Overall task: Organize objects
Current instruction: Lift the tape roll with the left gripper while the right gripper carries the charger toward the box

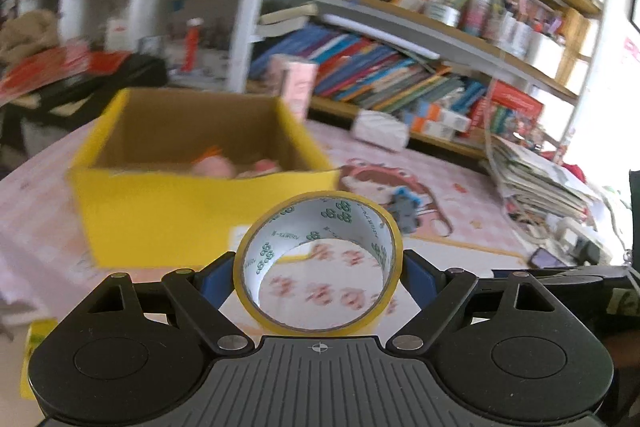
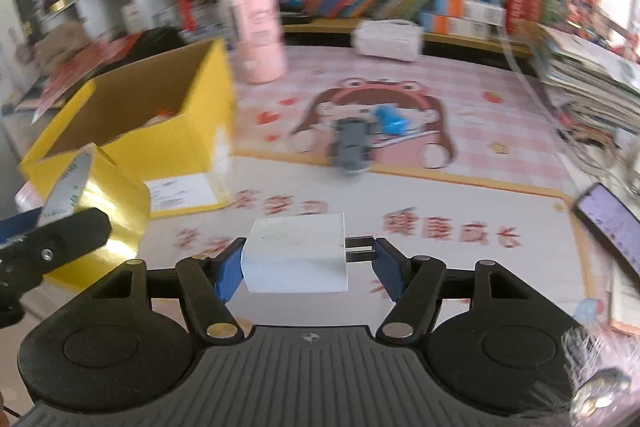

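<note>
Left wrist view: I see the tape roll (image 1: pixel 318 263) clamped between the blue pads (image 1: pixel 418 277) of the left gripper (image 1: pixel 318 273), held above the table mat (image 1: pixel 460 187), just short of the yellow box (image 1: pixel 168 211). Pink items lie inside the box. Right wrist view: I see the white charger plug (image 2: pixel 296 253) pinched in the right gripper (image 2: pixel 306 261), its left pad on the body, its right pad on the prongs. A grey toy car (image 2: pixel 351 147) and a blue toy (image 2: pixel 390 119) sit farther off on the mat. A phone (image 2: pixel 612 223) lies at the right edge.
</note>
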Tool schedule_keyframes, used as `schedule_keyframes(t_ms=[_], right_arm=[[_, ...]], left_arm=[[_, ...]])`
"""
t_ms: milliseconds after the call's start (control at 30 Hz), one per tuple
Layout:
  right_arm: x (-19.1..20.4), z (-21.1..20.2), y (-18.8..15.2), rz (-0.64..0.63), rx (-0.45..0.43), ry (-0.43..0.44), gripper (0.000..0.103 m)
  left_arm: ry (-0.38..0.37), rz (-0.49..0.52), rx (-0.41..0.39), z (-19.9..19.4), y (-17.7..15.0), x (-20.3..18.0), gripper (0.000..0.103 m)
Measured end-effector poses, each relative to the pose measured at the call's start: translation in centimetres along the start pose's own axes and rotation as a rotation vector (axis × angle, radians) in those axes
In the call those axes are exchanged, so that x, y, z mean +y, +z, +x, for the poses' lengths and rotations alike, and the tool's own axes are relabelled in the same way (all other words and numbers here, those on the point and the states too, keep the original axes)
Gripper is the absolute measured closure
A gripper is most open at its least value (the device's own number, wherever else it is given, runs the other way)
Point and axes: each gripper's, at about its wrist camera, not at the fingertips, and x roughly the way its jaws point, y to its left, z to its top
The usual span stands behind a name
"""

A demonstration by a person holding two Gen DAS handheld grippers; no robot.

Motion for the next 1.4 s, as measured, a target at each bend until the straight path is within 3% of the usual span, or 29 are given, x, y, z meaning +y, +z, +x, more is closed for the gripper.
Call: schedule_keyframes(t_ms=[233, 633, 967, 1400], right_arm=[[5.8, -0.8, -2.4, -0.061, 0.027, 0.068, 0.038], [13.4, -2.1, -5.6, -0.16, 0.042, 0.166, 0.038], [15.7, -3.3, -6.0, -0.174, 0.002, 0.172, 0.038], [15.7, -4.1, -5.8, -0.168, -0.029, 0.132, 0.038]], left_arm=[[0.084, -0.059, -0.013, -4.0, -1.4, 3.8, 0.016], [0.158, -0.078, -0.055, -9.0, -2.9, 7.6, 0.016], [0.151, -0.059, -0.094, -10.6, -2.7, 8.7, 0.016], [0.109, -0.038, -0.11, -10.6, -2.5, 8.6, 0.016]])
